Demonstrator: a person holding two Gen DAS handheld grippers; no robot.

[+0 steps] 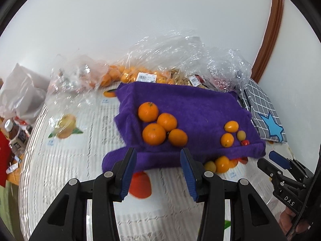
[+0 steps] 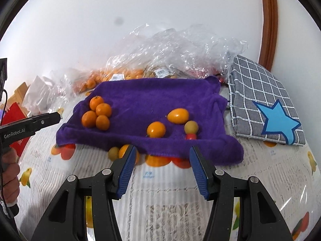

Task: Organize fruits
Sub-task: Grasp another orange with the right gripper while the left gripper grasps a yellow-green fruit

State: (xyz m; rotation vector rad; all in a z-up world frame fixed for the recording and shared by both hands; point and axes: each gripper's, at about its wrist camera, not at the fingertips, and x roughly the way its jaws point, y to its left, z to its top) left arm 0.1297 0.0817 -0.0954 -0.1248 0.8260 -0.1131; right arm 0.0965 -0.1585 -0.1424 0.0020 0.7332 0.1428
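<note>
Setting: white wall, table (image 2: 170,190) under a fruit-print cover, purple towel (image 2: 152,92) spread across it; right gripper (image 2: 162,168), jaws spread, holding nothing, nearest the towel's near edge; left gripper (image 1: 158,170), jaws likewise spread and empty, farther left; loose fruit (image 2: 114,153) just ahead of the right gripper, half tucked under the towel's near hem, round, no long axis; on the towel beyond, two kumquats (image 2: 156,129), a pale fruit (image 2: 191,127), a red one (image 2: 191,136); far left, four mandarins (image 2: 97,113) clustered, nearer the left gripper; farthest, plastic bags (image 2: 170,46) of fruit.
</note>
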